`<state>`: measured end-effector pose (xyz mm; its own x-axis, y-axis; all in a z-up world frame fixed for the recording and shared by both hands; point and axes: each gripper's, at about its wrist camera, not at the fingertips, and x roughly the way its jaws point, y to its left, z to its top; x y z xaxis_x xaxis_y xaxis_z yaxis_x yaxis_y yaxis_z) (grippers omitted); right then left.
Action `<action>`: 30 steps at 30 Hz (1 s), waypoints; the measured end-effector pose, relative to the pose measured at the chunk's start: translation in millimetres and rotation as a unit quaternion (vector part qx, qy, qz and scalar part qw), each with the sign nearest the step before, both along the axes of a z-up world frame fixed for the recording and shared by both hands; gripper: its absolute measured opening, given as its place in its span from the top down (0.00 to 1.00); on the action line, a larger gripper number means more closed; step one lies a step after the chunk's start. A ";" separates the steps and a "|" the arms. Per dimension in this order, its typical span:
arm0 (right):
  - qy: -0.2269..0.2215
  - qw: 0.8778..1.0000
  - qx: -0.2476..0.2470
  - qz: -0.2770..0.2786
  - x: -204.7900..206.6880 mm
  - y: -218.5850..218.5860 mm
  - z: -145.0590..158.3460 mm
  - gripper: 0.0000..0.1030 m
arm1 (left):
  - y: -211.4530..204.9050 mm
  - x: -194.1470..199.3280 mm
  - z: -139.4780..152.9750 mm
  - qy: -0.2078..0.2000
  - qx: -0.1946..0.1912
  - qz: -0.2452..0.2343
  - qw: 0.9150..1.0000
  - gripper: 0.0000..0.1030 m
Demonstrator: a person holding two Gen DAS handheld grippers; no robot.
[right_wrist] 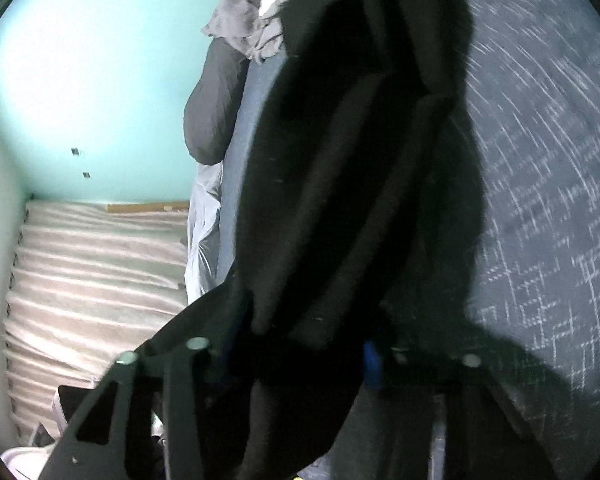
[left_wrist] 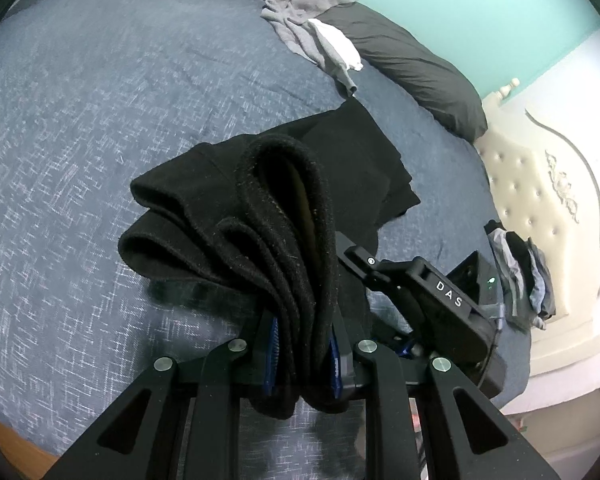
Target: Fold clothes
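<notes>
Your left gripper (left_wrist: 304, 360) clamps the bunched black cloth (left_wrist: 228, 216); your right gripper (right_wrist: 296, 354) has cloth between its jaws, grip unclear. It is soft and thick, so hold the hems.

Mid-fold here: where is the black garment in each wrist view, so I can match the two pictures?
Left wrist view: the black garment fills the lower centre, bunched between the left tongs and trailing up-right across the blue bedspread.
Right wrist view: it runs as a blurred dark band from the top centre down to the right tongs.
Shared landmark: the grey and white clothes pile against the turquoise wall.
</notes>
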<state>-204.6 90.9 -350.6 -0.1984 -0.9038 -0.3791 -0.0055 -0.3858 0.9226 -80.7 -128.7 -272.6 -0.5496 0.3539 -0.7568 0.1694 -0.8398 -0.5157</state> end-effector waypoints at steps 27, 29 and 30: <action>0.076 0.978 0.166 0.101 -21.7 76.7 127.5 0.85 | -13.9 19.9 72.9 0.053 -0.062 -0.030 0.996 0.61; 0.077 0.976 0.177 0.102 -16.5 95.5 125.7 0.85 | -5.9 14.3 58.1 0.040 -0.056 -0.049 0.996 0.61; 0.077 0.975 0.182 0.102 -15.1 102.5 124.0 0.85 | -1.9 11.5 50.7 0.034 -0.052 -0.058 0.996 0.60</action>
